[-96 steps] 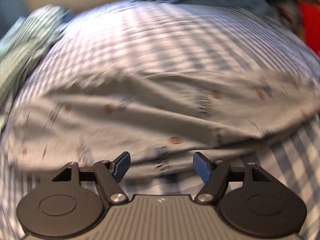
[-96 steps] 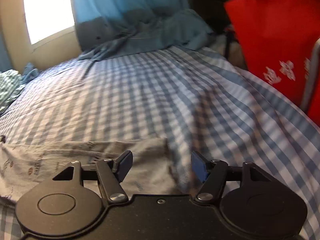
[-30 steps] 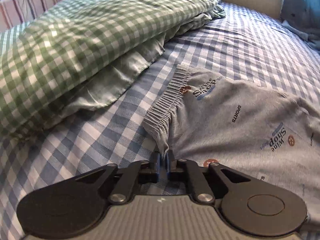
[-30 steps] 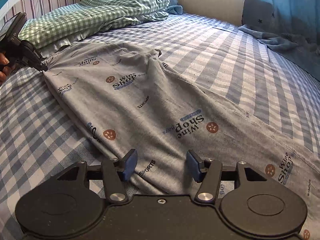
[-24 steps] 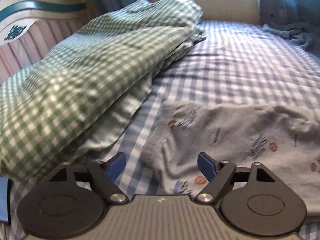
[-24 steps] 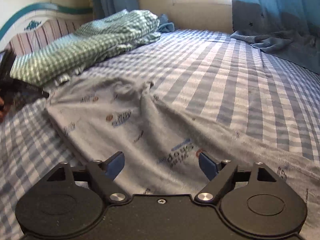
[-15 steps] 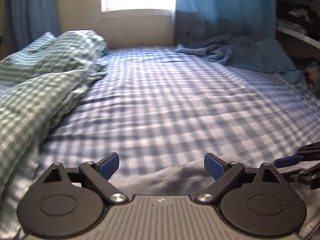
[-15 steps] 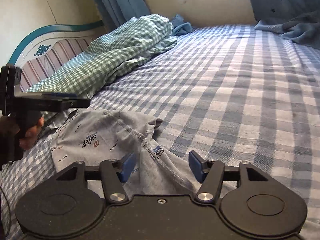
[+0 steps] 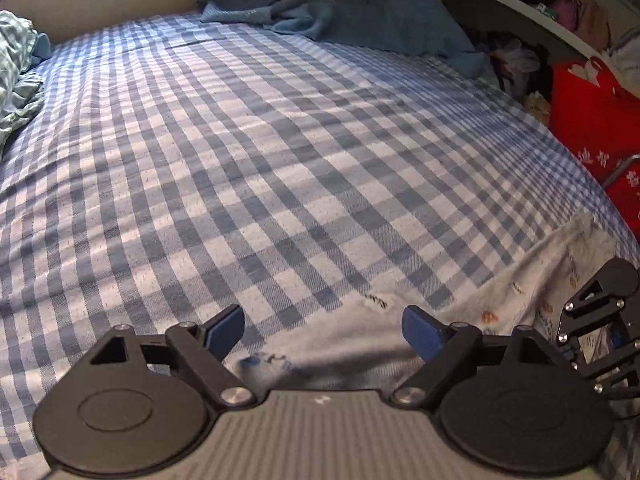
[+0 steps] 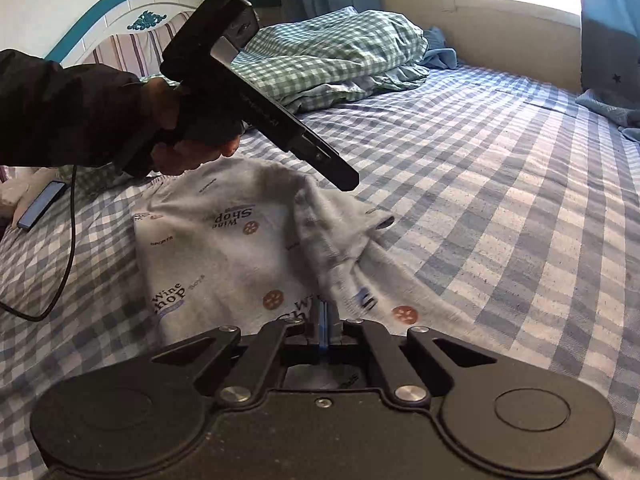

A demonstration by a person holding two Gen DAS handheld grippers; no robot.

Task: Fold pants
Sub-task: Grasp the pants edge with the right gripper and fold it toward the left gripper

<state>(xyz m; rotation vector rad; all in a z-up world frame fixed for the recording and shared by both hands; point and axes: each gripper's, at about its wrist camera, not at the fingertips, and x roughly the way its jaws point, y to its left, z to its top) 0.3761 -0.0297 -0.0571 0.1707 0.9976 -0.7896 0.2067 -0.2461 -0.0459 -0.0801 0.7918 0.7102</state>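
Observation:
The grey printed pants lie on the blue checked bed sheet. My right gripper is shut on a raised fold of the pants at the near edge. My left gripper is open and empty, hovering over the pants' edge. In the right wrist view the left gripper is held above the pants' far side, pointing down to the right. The right gripper's body shows at the right edge of the left wrist view.
A green checked duvet is piled by the headboard. A phone with a cable lies at the left. A blue blanket lies at the far side. A red bag stands off the bed's right side.
My left gripper let go of the waistband, opened and swung across to the pants' other side. My right gripper closed on a fold of the pants.

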